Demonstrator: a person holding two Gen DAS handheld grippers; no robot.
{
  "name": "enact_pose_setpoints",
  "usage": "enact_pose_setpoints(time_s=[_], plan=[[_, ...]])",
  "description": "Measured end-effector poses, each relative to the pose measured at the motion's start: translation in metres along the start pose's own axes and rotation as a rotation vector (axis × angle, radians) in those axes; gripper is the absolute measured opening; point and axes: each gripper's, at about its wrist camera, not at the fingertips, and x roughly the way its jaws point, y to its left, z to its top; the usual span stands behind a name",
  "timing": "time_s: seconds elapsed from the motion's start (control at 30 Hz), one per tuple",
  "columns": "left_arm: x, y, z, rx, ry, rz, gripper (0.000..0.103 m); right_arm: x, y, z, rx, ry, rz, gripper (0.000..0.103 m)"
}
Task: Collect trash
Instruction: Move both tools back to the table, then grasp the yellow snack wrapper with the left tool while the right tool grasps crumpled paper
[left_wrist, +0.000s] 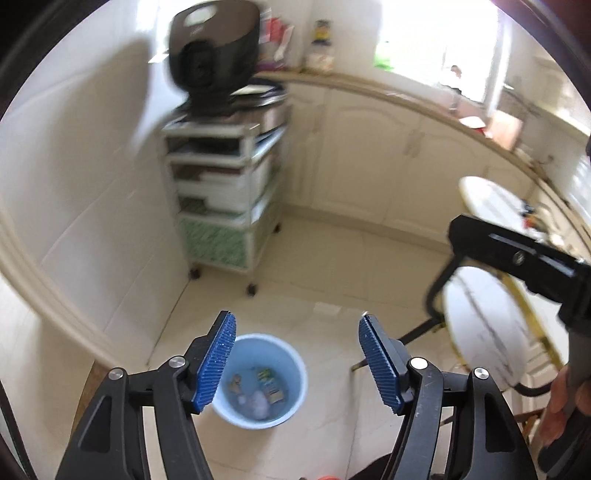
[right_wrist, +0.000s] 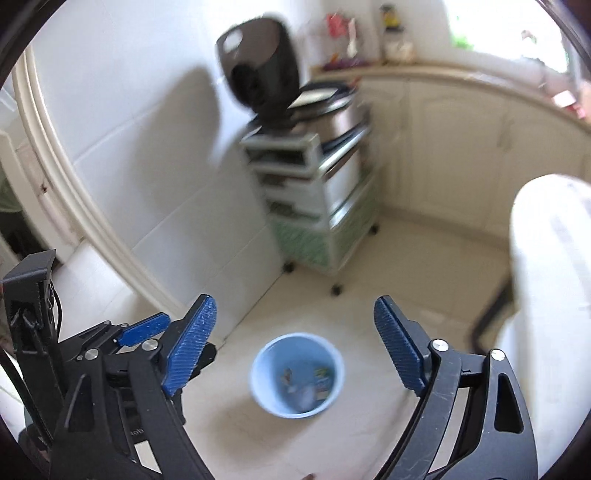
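Both empty: left gripper half-wide, right gripper wide; round light-blue plastic bin with trash sits lower-centre, below both.

One bin, one drawer cart, two tools.

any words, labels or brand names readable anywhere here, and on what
None can be read.
Wrappers in the blue trash bin: printed, too blurred and small.
Pale label on the dark rice cooker: blurred.
Jar on the counter: label illegible.
Letters on the left gripper arm: partly cut off.
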Motion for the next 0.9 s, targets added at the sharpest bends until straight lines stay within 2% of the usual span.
enact_pose_setpoints(time_s=[0.27,0.5,0.67,0.9], plan=[[-0.022,-0.124,0.011,0.173,-0.064,-0.173,0.076,-0.124,-0.088,-0.010,0.071,-0.135,-0.204,0.094],[-0.016,-0.233,0.031,0.293,-0.074,-0.291,0.087,-0.198,-0.173,-0.033,0.178,-0.188,-0.376,0.096],[0.008,-0.292,0.052,0.362,-0.048,-0.315,0.092,-0.226,-0.240,-0.054,0.276,-0.186,-0.439,0.098],[0.065,-0.350,0.088,0.403,-0.010,-0.315,0.092,-0.203,-0.320,-0.062,0.394,-0.110,-0.403,0.098]])
